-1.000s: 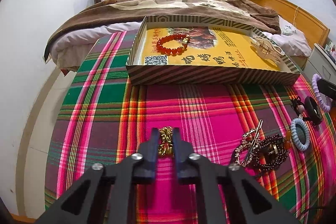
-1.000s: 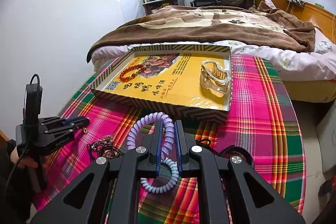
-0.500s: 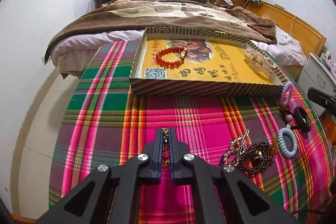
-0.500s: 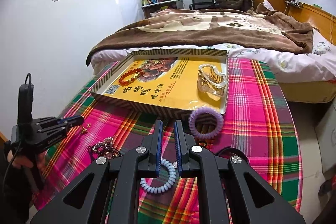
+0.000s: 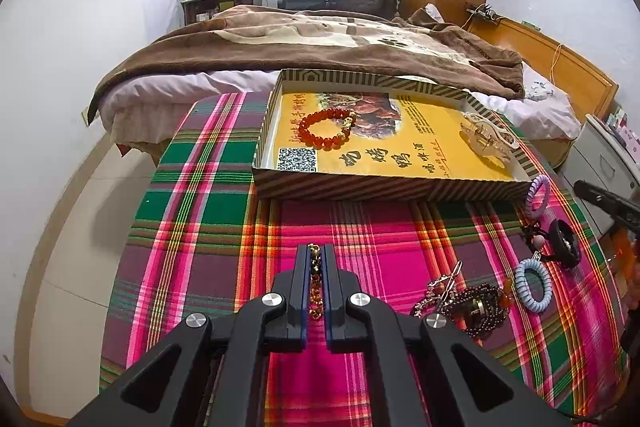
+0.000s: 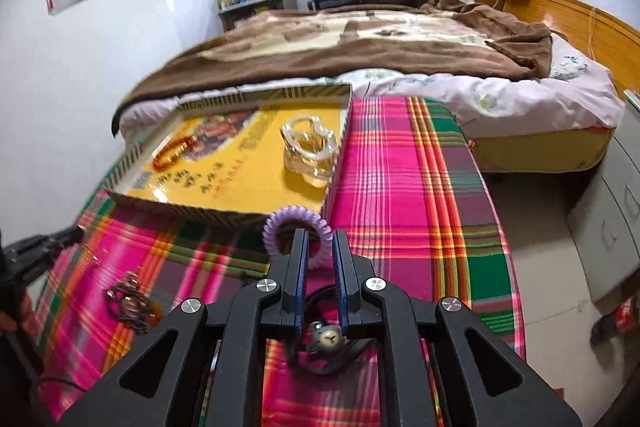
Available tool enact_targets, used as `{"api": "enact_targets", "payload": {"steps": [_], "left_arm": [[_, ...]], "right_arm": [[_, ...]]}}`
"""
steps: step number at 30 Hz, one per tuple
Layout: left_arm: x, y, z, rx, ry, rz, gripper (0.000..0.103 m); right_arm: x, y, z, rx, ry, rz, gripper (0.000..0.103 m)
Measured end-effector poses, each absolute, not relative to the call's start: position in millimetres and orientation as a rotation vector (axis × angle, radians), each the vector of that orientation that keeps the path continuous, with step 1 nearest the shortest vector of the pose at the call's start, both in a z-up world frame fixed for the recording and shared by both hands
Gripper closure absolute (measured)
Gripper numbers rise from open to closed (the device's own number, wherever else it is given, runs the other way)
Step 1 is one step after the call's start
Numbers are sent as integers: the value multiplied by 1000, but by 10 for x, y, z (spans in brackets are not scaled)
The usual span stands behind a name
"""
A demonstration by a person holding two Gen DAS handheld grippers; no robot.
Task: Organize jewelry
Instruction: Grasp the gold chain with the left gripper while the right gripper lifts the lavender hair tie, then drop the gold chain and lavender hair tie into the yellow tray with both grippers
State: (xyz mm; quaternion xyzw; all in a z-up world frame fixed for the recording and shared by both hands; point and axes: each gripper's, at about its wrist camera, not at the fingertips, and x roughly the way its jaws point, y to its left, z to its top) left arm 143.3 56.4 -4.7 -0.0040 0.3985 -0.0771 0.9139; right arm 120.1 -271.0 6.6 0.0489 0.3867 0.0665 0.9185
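Note:
My left gripper (image 5: 315, 250) is shut on a gold chain bracelet (image 5: 315, 281), held over the plaid tablecloth. The striped yellow tray (image 5: 384, 187) lies ahead and holds a red bead bracelet (image 5: 326, 128) and a clear hair claw (image 5: 486, 140). My right gripper (image 6: 320, 237) is slightly open and empty, just behind a purple coil hair tie (image 6: 298, 229) that leans at the tray's near corner (image 6: 224, 217). The purple tie also shows in the left wrist view (image 5: 537, 195).
On the cloth to the right lie a dark bead bracelet pile (image 5: 466, 301), a blue coil tie (image 5: 533, 285) and a black hair tie (image 5: 564, 245). A black tie with a bell (image 6: 326, 337) lies under my right gripper. A bed (image 5: 320, 47) stands behind the table.
My left gripper closed on the gold chain and lifted it. My right gripper let go of the purple coil tie, which now rests by the tray, and swung right.

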Motion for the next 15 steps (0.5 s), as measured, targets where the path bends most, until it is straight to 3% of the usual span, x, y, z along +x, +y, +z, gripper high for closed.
{"api": "enact_targets", "payload": {"steps": [2, 4, 6, 14, 15], "left_arm": [[1432, 572, -31, -14, 817, -160, 98], [1436, 577, -6, -15, 812, -158, 98], [1448, 574, 11, -14, 812, -160, 98], [1501, 565, 57, -20, 809, -164, 98], [1506, 566, 62, -19, 808, -166, 98]], "right_arm": [[1277, -2701, 14, 81, 809, 138, 82], [1367, -2708, -57, 84, 839, 152, 65], [1450, -2713, -134, 88, 866, 156, 59], [1564, -2671, -268, 103, 903, 199, 60], [1555, -2672, -268, 106, 901, 206, 70]]}}
